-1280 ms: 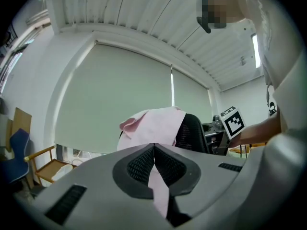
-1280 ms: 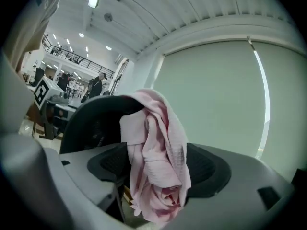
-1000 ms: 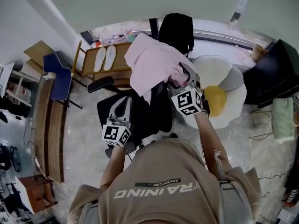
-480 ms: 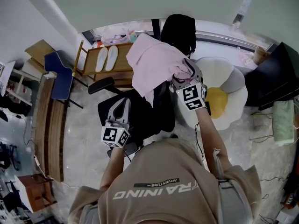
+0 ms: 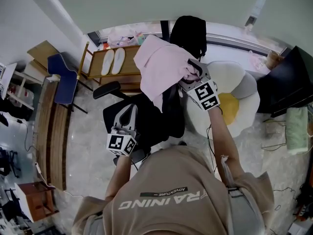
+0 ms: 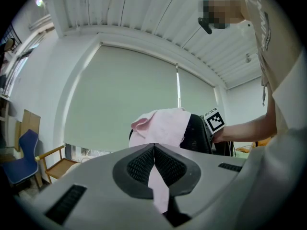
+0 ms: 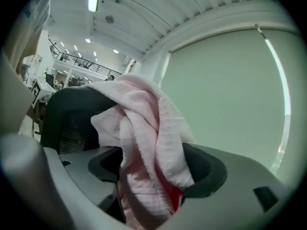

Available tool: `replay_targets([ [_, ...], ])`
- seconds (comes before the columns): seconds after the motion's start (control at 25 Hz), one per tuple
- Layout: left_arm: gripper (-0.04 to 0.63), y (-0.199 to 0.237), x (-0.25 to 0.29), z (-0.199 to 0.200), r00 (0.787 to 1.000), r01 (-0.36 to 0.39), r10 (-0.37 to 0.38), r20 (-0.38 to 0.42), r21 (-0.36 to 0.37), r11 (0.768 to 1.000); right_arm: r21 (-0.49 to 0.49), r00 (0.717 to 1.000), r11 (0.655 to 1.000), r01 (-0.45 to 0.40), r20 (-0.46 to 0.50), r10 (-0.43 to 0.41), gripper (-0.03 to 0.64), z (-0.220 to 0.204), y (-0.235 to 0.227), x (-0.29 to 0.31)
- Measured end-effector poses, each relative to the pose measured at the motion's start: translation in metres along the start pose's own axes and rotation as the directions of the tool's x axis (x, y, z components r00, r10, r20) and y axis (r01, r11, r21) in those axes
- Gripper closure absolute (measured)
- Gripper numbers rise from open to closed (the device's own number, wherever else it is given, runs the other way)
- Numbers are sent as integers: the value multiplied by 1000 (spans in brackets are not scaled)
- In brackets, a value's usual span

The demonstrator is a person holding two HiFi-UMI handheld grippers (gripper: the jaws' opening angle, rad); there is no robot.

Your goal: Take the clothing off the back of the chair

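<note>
At the far left a blue chair point(image 5: 62, 82) is seen, and just right of it a wooden rack point(image 5: 130, 62) on which a pair of pale slippers point(image 5: 110, 61) is laid. Nearer, the left gripper point(image 5: 129, 109) point(image 6: 154, 147) is held over the seat of the black chair point(image 5: 146, 124) point(image 6: 199, 133) point(image 7: 72, 114). Its jaws are closed tip to tip, and it is kept apart from the cloth. The pink garment point(image 5: 161, 65) point(image 6: 160, 126) point(image 7: 144, 119) is draped over the top of the chair back, and one edge hangs down toward the seat. At the garment's right edge a bunched fold is clamped between the jaws of the right gripper point(image 5: 191, 74) point(image 7: 153, 176). Right of the chair, a white flower-shaped cushion point(image 5: 239, 89) with a yellow centre is seen on the floor.
</note>
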State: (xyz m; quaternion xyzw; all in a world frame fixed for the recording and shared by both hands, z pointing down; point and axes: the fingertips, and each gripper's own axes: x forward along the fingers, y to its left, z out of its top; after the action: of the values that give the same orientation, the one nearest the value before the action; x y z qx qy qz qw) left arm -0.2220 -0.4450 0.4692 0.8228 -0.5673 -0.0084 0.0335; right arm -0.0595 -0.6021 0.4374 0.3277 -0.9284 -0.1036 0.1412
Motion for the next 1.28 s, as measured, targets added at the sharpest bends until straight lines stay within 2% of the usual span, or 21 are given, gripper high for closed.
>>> replay_targets([
  [0.16, 583, -1, -1, -1, 1000, 7, -7, 0, -5, 1000, 4, 997, 997, -72, -26, 72, 256, 1, 8, 7],
  [0.2, 582, -2, 0, -1, 1000, 8, -8, 1, -6, 1000, 0, 997, 998, -70, -28, 70, 279, 1, 9, 6],
  [0.32, 583, -4, 2, -1, 1000, 15, -15, 1, -6, 1000, -4, 1000, 1000, -25, -14, 25, 471, -1, 10, -2],
  [0.36, 583, -4, 2, -1, 1000, 17, -17, 0, -6, 1000, 8, 1000, 1000, -1, -6, 1, 513, -1, 8, -4],
  [0.6, 583, -4, 1, -3, 1000, 18, -18, -2, -9, 1000, 67, 982, 981, 181, 37, -184, 529, 6, -2, -15],
  [0.72, 583, -4, -1, -1, 1000, 20, -20, 3, -6, 1000, 102, 968, 967, 235, 65, -242, 531, 15, -7, -27],
  [0.88, 583, -1, -7, 0, 1000, 18, -18, 5, -15, 1000, 116, 955, 958, 263, 111, -276, 531, 36, -10, -45],
  [1.28, 581, -8, -20, -5, 998, 68, -67, 7, -40, 997, 183, 926, 949, 257, 235, -296, 531, 77, 5, -81],
])
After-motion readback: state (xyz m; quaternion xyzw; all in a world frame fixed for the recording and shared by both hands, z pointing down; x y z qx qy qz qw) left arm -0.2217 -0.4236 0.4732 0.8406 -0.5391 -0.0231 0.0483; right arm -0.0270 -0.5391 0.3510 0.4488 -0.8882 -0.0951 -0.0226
